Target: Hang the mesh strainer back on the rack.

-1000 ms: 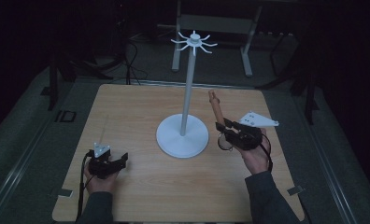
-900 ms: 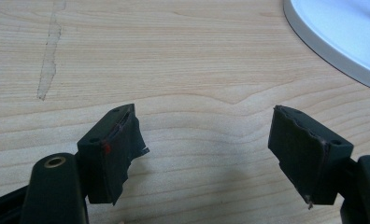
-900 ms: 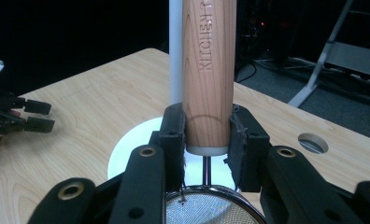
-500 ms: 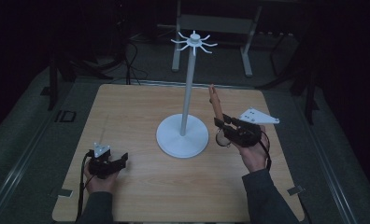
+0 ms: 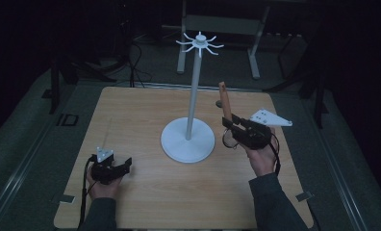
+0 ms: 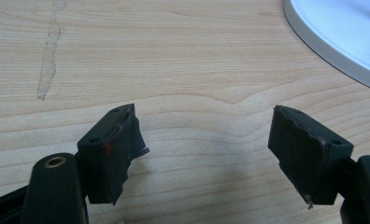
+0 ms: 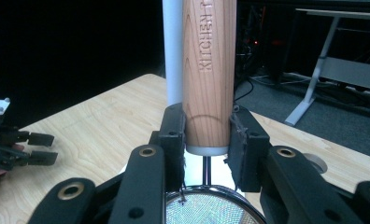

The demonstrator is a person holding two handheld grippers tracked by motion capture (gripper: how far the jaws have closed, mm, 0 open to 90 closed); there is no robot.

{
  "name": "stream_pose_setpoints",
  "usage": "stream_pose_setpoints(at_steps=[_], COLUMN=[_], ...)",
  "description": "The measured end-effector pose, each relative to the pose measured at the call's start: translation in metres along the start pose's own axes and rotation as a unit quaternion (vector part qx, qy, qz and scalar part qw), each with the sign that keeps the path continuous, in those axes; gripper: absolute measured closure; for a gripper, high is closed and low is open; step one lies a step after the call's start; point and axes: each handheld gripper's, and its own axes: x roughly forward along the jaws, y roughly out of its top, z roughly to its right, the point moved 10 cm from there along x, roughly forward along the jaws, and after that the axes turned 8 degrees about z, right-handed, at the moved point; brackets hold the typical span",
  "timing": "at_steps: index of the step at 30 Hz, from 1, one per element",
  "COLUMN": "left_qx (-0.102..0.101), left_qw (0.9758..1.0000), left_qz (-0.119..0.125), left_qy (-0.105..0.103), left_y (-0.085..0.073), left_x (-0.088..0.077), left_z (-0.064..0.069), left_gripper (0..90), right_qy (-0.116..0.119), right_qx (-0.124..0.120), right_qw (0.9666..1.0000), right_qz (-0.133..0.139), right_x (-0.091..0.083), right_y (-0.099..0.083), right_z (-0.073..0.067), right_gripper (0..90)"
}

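A small strainer with a wooden handle [image 5: 224,102] is clamped in my right gripper [image 5: 233,126], to the right of the white hook stand [image 5: 193,91]. The handle [image 7: 209,70] points up between the shut jaws of the right gripper [image 7: 206,144], and the mesh bowl [image 7: 206,210] hangs below them. The stand's pole [image 7: 174,51] rises just behind the handle. A ring of hooks [image 5: 199,43] tops the stand. My left gripper [image 5: 126,163] rests low on the table's front left, open, and the left gripper [image 6: 206,144] has nothing but bare wood between its jaws.
The stand's round white base [image 5: 187,140] sits mid-table, and its rim [image 6: 342,37] lies ahead and to the right of the left gripper. A grey desk frame [image 5: 222,24] stands on the dark floor beyond the wooden table [image 5: 145,202].
My right gripper has lifted the strainer a little, and its handle now stands higher and more upright beside the pole. The left gripper has stayed put.
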Motion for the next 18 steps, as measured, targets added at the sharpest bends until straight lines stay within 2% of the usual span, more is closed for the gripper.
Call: stream_pose_setpoints(at_steps=[18], left_qx=[0.001], left_qw=[1.0], left_qz=[0.0], left_qy=[0.0], left_y=[0.0], left_x=[0.0], left_z=[0.0], left_gripper=[24.8], right_qy=[-0.015], right_qx=[0.002], right_qw=[0.9996], right_qz=[0.023], right_x=[-0.002], right_y=[0.013], right_z=[0.003], right_gripper=[69.5])
